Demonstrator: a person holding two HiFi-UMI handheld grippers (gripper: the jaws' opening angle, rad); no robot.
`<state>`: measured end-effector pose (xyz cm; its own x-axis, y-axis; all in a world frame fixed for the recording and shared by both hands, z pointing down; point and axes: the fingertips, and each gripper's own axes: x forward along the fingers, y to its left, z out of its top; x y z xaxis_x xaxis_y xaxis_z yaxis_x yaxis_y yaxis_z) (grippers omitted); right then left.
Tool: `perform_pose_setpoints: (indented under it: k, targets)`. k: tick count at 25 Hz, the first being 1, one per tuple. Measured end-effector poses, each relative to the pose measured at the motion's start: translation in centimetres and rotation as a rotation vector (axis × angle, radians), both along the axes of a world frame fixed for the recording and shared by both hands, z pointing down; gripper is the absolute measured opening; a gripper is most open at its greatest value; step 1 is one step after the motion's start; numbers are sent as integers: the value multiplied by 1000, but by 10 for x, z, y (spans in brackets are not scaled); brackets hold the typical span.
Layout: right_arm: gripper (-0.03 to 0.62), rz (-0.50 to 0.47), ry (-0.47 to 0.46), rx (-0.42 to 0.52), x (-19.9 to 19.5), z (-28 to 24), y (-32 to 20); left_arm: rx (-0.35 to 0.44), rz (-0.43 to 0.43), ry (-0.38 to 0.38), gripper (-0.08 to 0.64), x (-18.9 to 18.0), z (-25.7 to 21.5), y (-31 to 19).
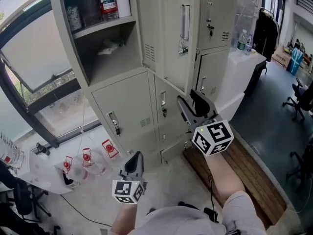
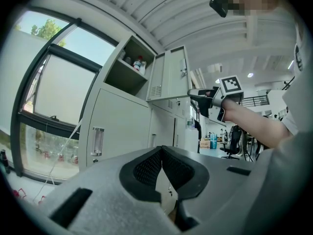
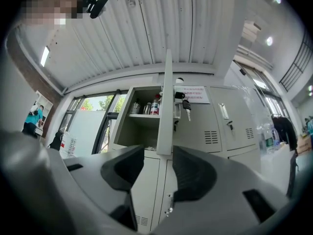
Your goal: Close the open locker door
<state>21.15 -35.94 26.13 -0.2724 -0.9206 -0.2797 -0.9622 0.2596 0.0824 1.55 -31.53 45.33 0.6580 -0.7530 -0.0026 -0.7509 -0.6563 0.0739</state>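
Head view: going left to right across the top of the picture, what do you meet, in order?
Window → open locker compartment → open locker door → closed locker door → water bottles → hanging black jacket

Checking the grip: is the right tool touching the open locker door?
Cannot tell. The right gripper view shows the locker door edge-on between the open jaws of the right tool; its depth is unclear.

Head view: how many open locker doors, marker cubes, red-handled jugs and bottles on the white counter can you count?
Open locker door: 1
Marker cubes: 2
Red-handled jugs: 3
Bottles on the white counter: 2
Total: 8
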Motion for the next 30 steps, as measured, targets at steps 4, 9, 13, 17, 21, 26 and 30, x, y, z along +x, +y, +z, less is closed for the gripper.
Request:
perform_pose_setpoints:
  k: [4,9,13,17,21,26,30]
  targets:
    - [167,0,-1,8,-3,-5,-3,-3,-2,-3,8,-1,0,0]
    - [167,0,9,11,-8,-3,-5,7,-10,-14,8,-5,-1,-3]
    - [167,-6,5,18,-13,-4,-4,13,-18,-21,8,-9,-2,-4]
    - [167,-35,-6,29,-23,-8,0,12,-27,-22,8,-15,-1,-4]
    - [167,-63,-5,41,-39,-12,3,8,-42,-15,8,-25,0,-6]
    - [167,-104,8,50,-64,-19,4,10,-69,-4,8,-42,-3,-10]
    - [167,-145,23,62,-86,-23,5,13,-93,1,6,-54,-3,-12]
